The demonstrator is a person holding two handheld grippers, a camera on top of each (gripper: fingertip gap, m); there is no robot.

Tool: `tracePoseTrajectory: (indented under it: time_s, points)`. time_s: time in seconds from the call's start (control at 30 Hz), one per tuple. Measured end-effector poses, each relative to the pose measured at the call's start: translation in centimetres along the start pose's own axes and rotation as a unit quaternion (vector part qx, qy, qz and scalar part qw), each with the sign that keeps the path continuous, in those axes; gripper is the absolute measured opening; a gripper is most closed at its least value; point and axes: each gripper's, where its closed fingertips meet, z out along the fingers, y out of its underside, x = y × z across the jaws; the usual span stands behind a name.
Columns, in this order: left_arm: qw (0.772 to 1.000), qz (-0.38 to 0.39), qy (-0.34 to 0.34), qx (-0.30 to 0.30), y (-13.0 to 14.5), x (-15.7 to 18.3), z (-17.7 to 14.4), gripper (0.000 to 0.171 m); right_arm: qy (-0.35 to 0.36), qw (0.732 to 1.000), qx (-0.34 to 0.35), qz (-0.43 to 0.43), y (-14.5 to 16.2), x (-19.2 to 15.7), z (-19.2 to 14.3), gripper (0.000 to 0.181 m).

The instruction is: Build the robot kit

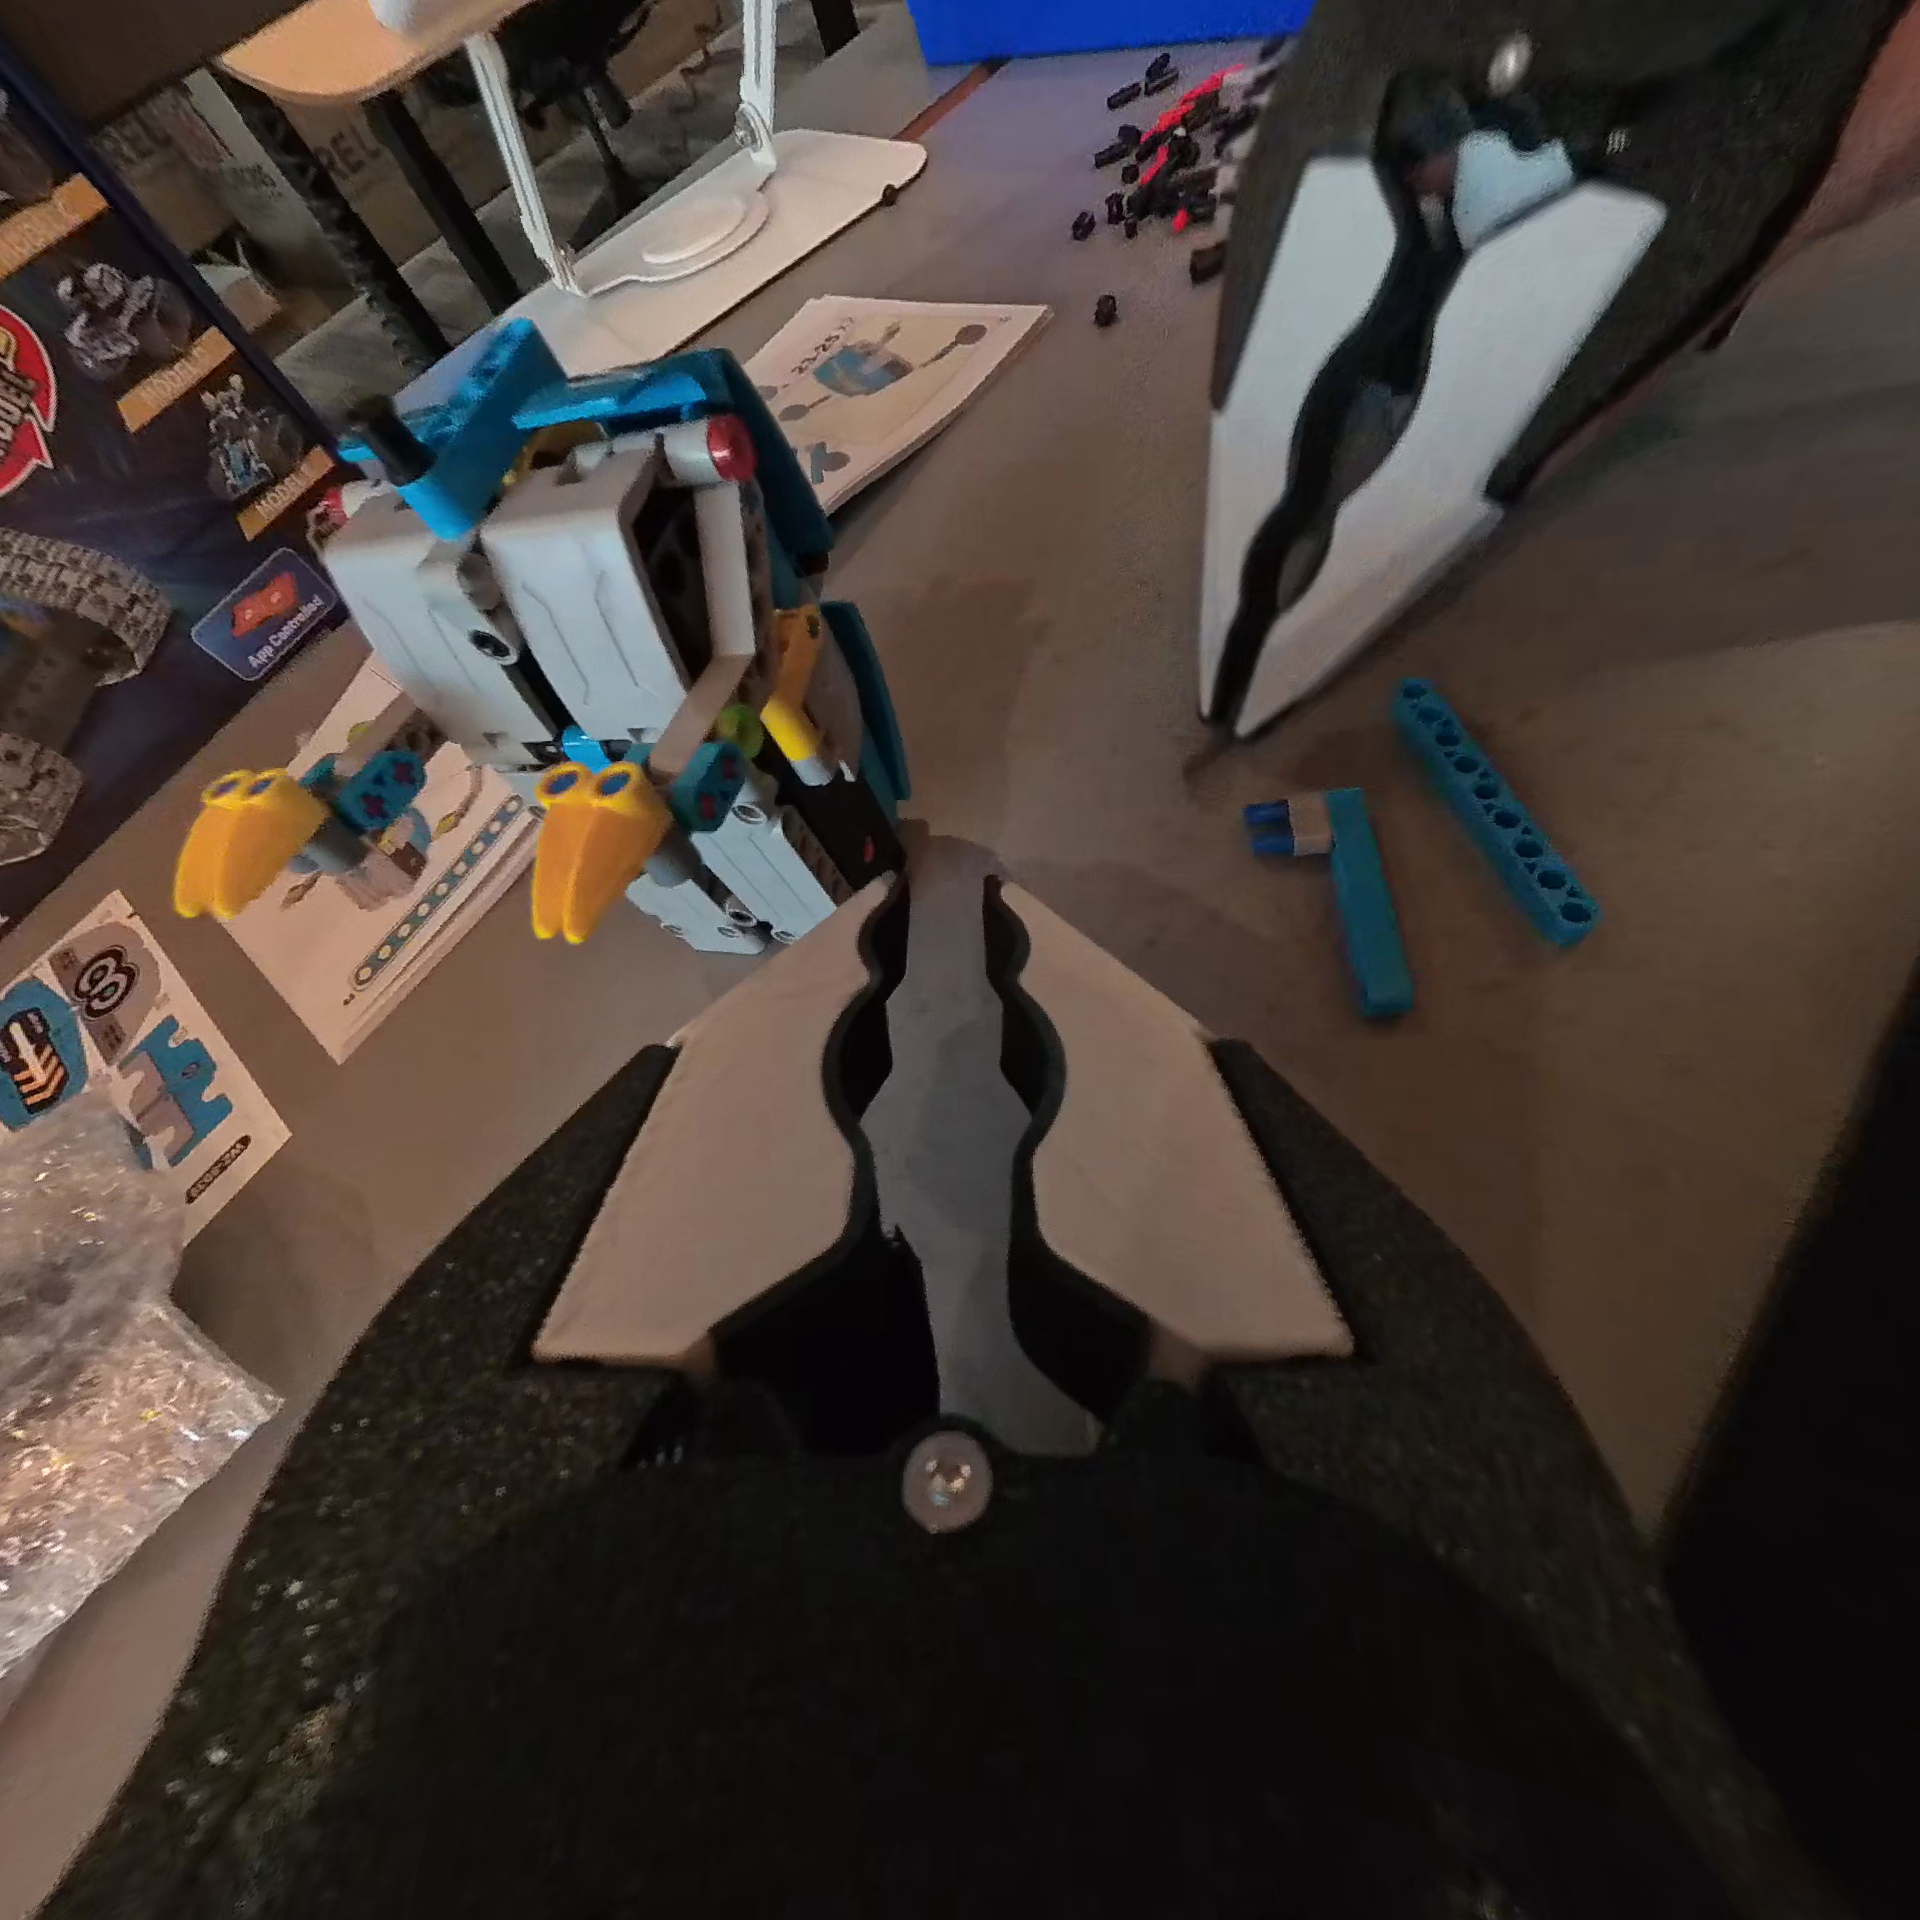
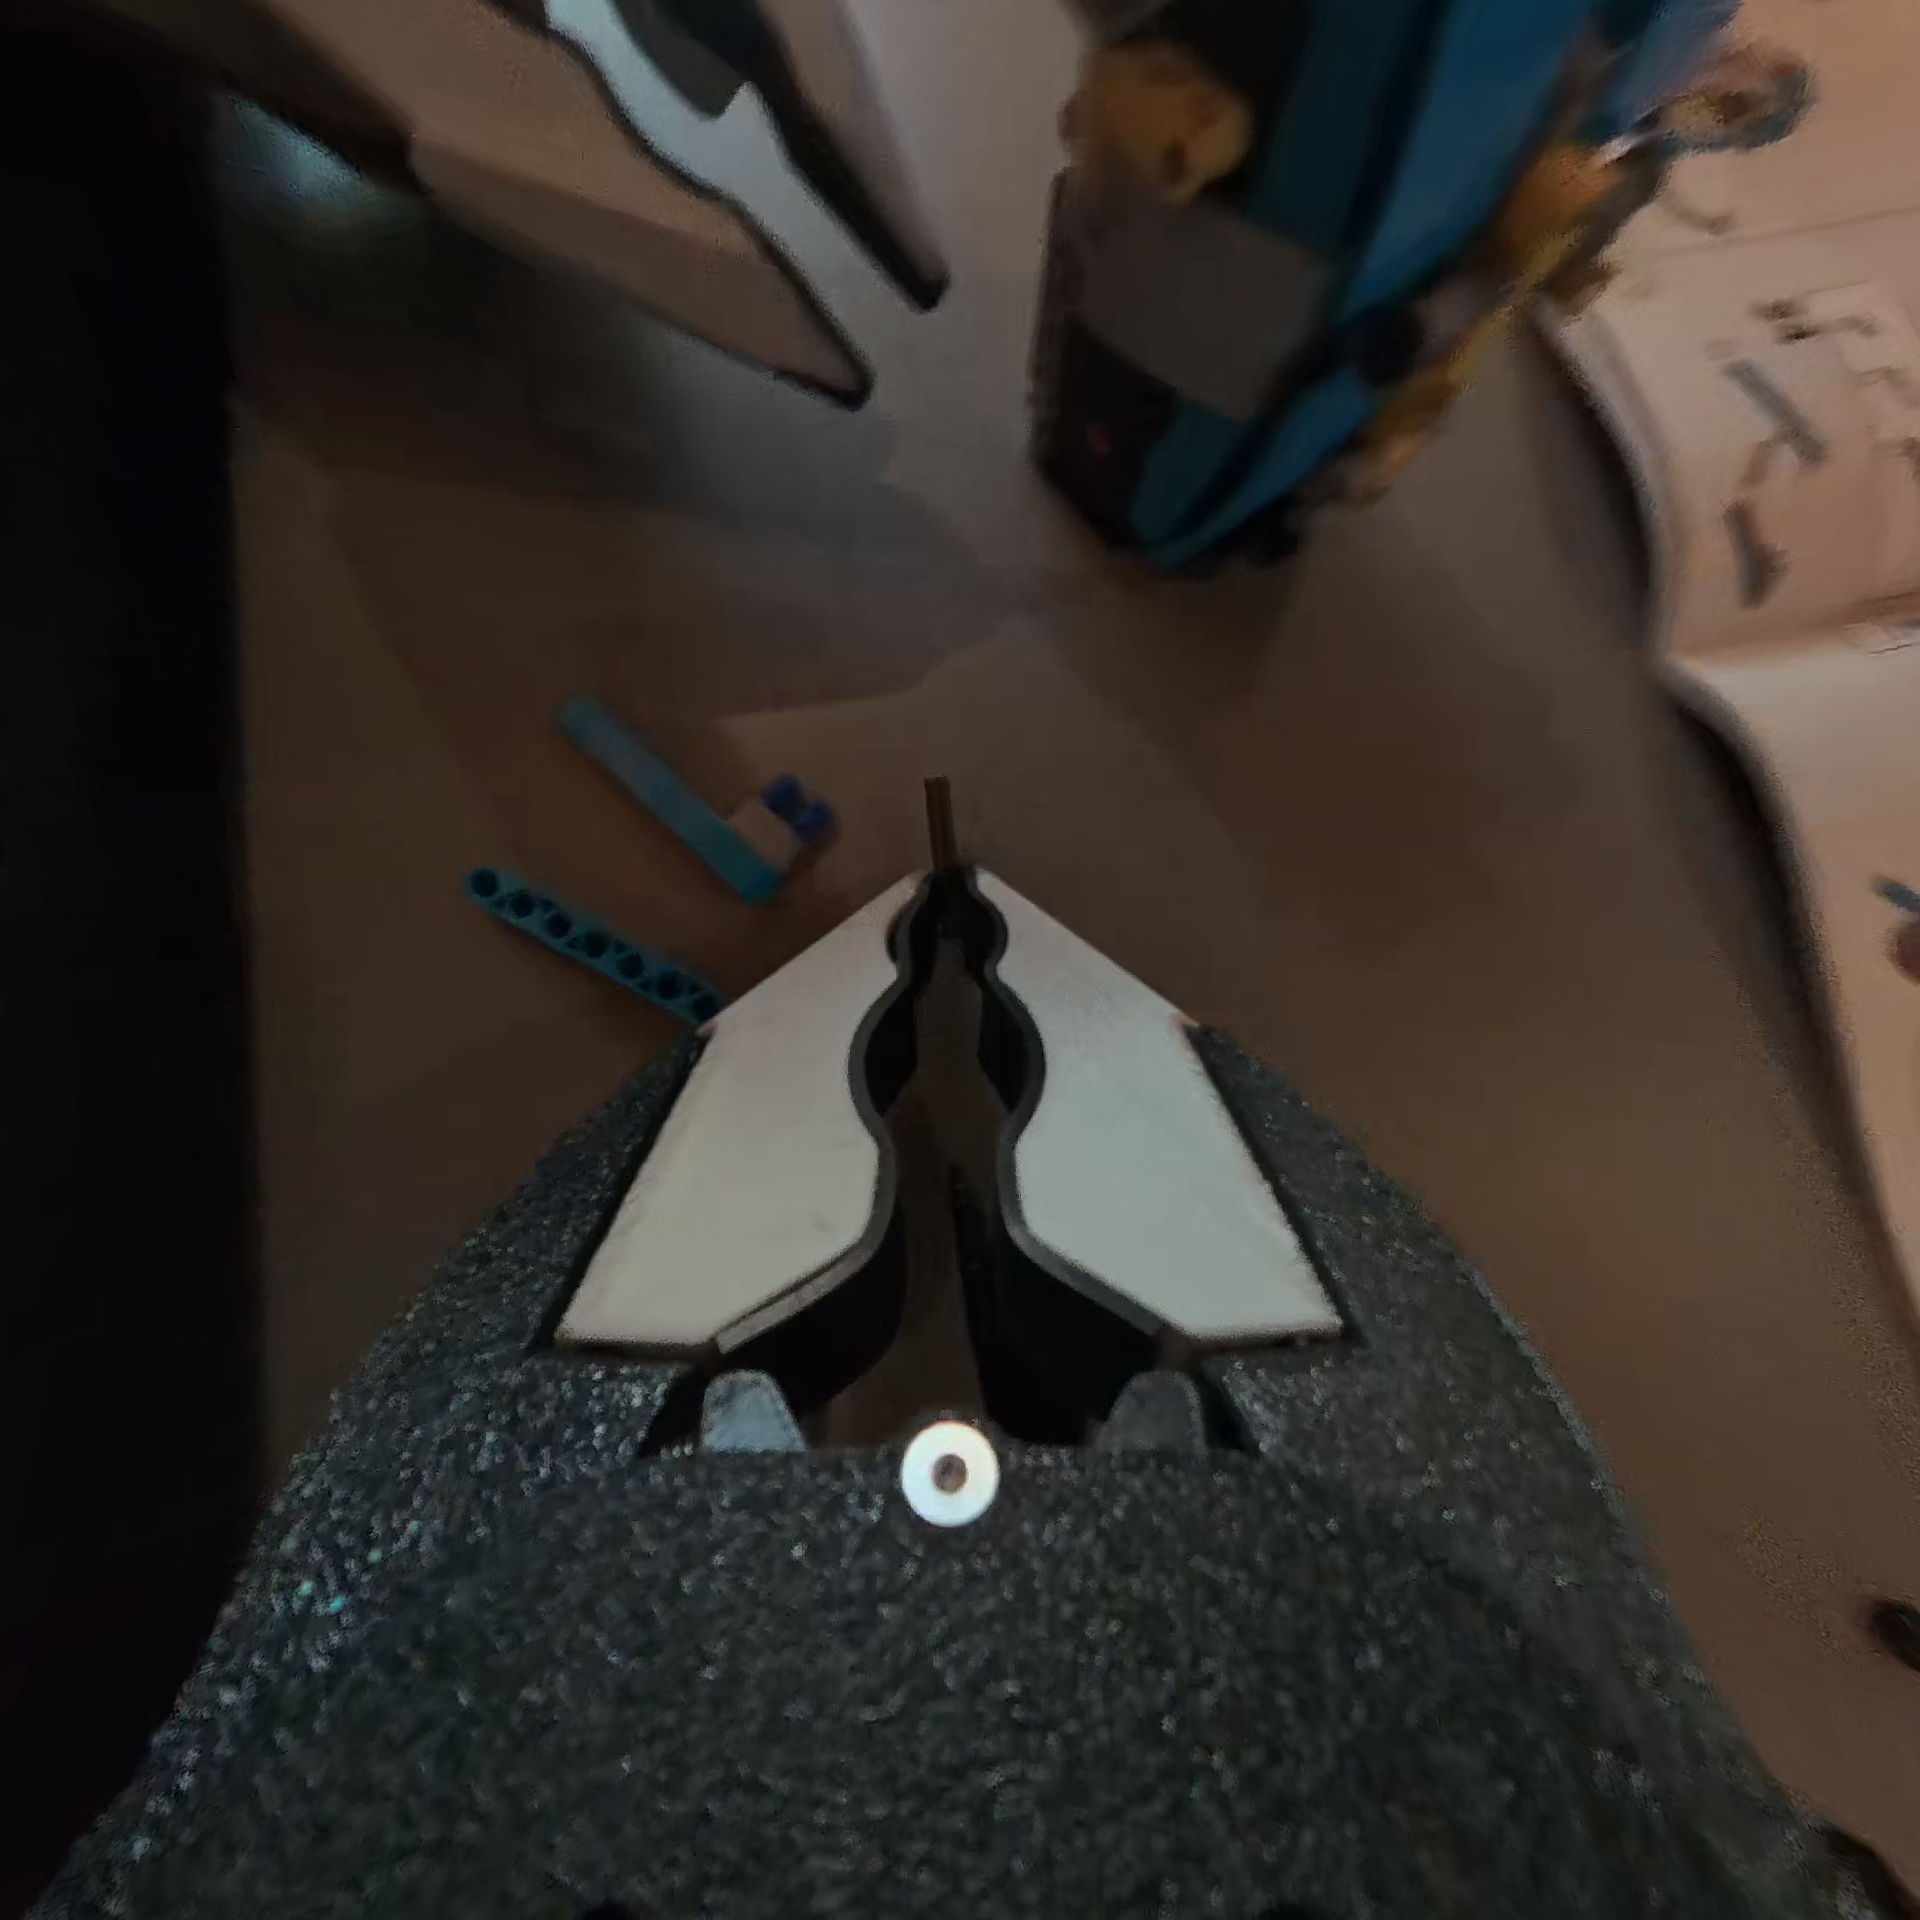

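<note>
A building-brick robot model (image 1: 623, 623) in grey, teal and yellow stands on the brown table; it shows blurred in the right wrist view (image 2: 1299, 291). My left gripper (image 1: 940, 888) is slightly open and empty, its tips just right of the model's base; it also shows in the right wrist view (image 2: 899, 343). My right gripper (image 2: 940, 883) is shut on a thin dark axle (image 2: 940, 826) that sticks out past its tips. It hangs tip-down over the table (image 1: 1226, 722), near a long teal beam with holes (image 1: 1496, 810) and a short teal beam with a blue and grey connector (image 1: 1361, 894).
Instruction booklets (image 1: 894, 384) (image 1: 395, 914) lie behind and left of the model. A sticker sheet (image 1: 135, 1049) and a plastic bag (image 1: 94, 1382) are at the left. A pile of small black and red pins (image 1: 1164, 166), a white stand base (image 1: 727, 218) and a printed box (image 1: 125, 416) lie farther back. Left tips to right tips: about 9 cm.
</note>
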Motion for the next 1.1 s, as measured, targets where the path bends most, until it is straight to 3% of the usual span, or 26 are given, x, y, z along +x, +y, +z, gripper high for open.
tracePoseTrajectory:
  time_s: [0.2,0.27,0.33,0.4,0.5,0.57,0.63,0.77,0.9,1.1]
  points:
    - [1.000,0.003,0.001,0.011,-0.3,0.1,-0.3,0.014,0.014,1.000,0.010,0.000,0.3,-0.2,0.3,0.005]
    - [1.000,0.013,0.000,0.008,-0.2,0.3,-0.2,0.014,0.009,1.000,0.011,0.012,0.4,-0.1,-0.1,0.020]
    - [1.000,0.020,0.000,0.006,-0.1,0.5,-0.2,0.014,0.027,0.999,0.027,0.022,0.7,1.2,-1.8,0.025]
    - [1.000,0.023,-0.001,0.005,-0.1,0.5,-0.1,0.014,0.087,0.992,0.066,0.059,1.4,4.8,-5.3,0.024]
    - [1.000,0.022,-0.003,0.010,-0.2,0.5,-0.3,0.014,0.246,0.951,0.073,0.174,6.9,12.7,-11.4,0.016]
    - [1.000,0.019,-0.002,0.011,-0.3,0.4,-0.3,0.014,0.312,0.920,0.017,0.239,12.6,15.8,-14.1,0.017]
    - [1.000,0.015,-0.001,0.011,-0.2,0.4,-0.3,0.014,0.352,0.895,-0.015,0.274,16.1,17.4,-15.9,0.017]
    - [1.000,0.011,-0.003,0.020,-0.5,0.2,-0.6,0.013,0.328,0.884,0.022,0.332,16.7,17.7,-16.1,0.015]
    - [1.000,0.007,-0.001,0.025,-0.5,0.2,-0.8,0.013,0.355,0.884,-0.013,0.304,17.1,17.9,-16.4,0.014]
    - [1.000,0.011,-0.002,0.027,-0.6,0.3,-0.9,0.014,0.324,0.894,-0.005,0.311,16.7,17.3,-15.3,0.014]
